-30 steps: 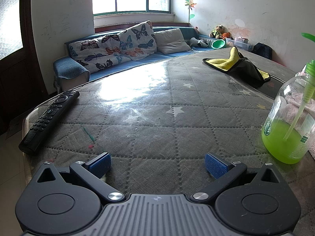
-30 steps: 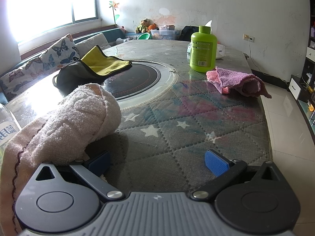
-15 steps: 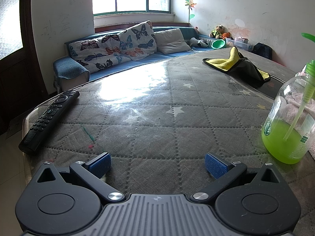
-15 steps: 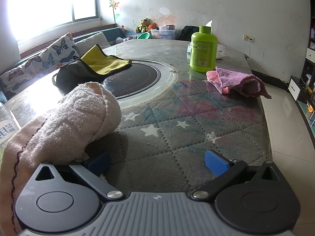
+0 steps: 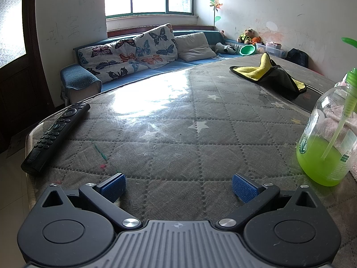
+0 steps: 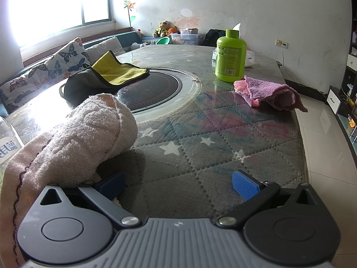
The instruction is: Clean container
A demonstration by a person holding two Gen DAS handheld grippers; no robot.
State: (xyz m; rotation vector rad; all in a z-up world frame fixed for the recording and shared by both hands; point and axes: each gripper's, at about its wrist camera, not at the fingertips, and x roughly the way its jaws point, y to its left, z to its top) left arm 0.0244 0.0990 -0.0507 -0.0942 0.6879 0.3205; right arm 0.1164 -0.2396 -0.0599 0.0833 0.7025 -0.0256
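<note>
A clear spray bottle [image 5: 328,138] with green liquid stands on the table at the right of the left wrist view; its edge shows at the far left of the right wrist view [image 6: 6,140]. A rolled beige towel [image 6: 73,140] lies just left of my right gripper [image 6: 178,185], against its left finger. An opaque green bottle [image 6: 231,55] stands far across the table. My left gripper [image 5: 178,186] is open and empty, low over the table, with the spray bottle to its right. My right gripper is open and empty.
A black remote [image 5: 58,134] lies near the table's left edge. A yellow and grey cloth [image 6: 104,76] lies by the round black cooktop [image 6: 154,91]. A pink and purple cloth [image 6: 270,93] lies near the right edge. A sofa [image 5: 138,51] stands behind the table.
</note>
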